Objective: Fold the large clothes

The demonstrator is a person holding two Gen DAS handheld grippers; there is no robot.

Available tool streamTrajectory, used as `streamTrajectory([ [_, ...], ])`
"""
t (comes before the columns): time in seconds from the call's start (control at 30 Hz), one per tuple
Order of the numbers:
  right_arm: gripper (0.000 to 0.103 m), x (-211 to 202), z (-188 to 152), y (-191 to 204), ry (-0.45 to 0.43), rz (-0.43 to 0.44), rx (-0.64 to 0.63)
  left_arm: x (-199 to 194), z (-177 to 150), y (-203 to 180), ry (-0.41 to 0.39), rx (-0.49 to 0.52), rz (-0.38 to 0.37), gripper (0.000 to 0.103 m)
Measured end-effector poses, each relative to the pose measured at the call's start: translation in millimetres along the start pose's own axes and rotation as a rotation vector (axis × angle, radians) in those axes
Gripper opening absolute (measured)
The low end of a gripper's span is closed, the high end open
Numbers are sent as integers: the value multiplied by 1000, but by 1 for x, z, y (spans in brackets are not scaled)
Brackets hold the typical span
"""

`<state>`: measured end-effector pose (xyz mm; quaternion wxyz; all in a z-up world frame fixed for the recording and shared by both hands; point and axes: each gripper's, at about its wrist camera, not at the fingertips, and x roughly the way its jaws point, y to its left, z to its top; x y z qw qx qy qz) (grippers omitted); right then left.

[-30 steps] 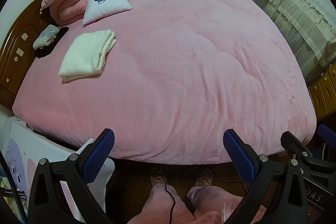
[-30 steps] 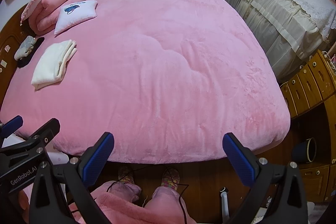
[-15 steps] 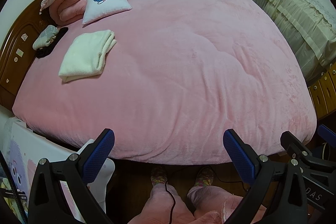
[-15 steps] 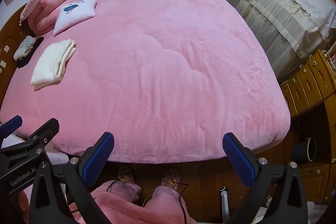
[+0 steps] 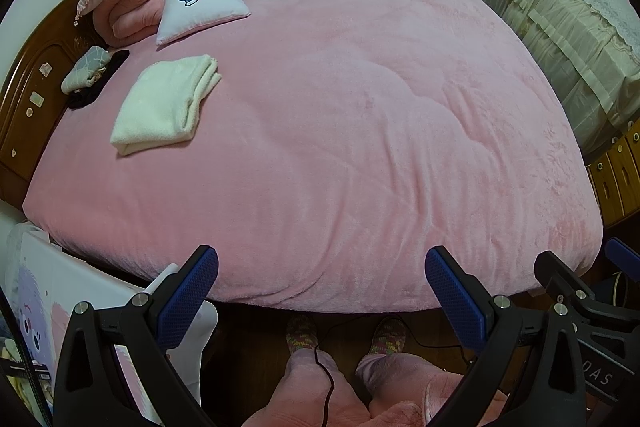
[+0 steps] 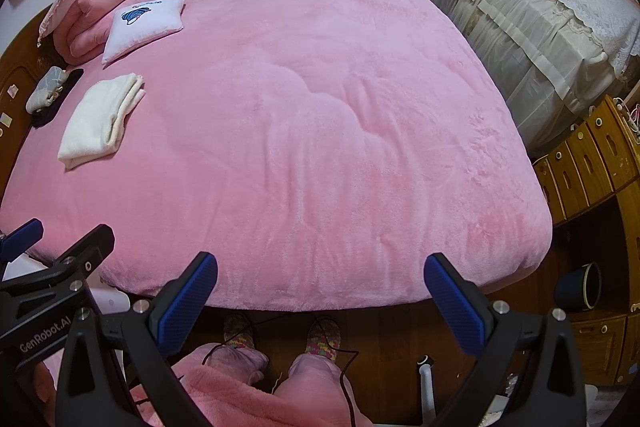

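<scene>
**Grippers idle over the bed**

While both grippers hang at the bed's (image 5: 360,147) near edge, the left gripper (image 5: 322,291) and right gripper (image 6: 320,293) gape wide, holding nothing. A folded cream garment (image 5: 166,105) lies far left (near the pillow (image 5: 202,9)), well apart from both.

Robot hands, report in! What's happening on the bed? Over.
Left gripper and right gripper: jaws open, empty. Cream folded garment lies on the pink bed cover, untouched. Nothing in the way.

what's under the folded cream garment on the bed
The folded cream garment lies flat on the pink blanket, which shows all around it. Whatever lies beneath that blanket is covered.
</scene>
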<state>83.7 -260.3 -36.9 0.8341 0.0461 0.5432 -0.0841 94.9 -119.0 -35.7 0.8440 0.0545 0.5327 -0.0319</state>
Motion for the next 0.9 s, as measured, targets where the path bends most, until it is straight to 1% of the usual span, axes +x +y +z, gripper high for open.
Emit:
streamTrajectory([
  [0.4, 103, -1, 0, 1, 2, -3, 1, 0, 0, 1, 0, 2, 0, 102],
  [0.9, 103, 0, -5, -10, 10, -3, 4, 2, -3, 1, 6, 13, 0, 102],
])
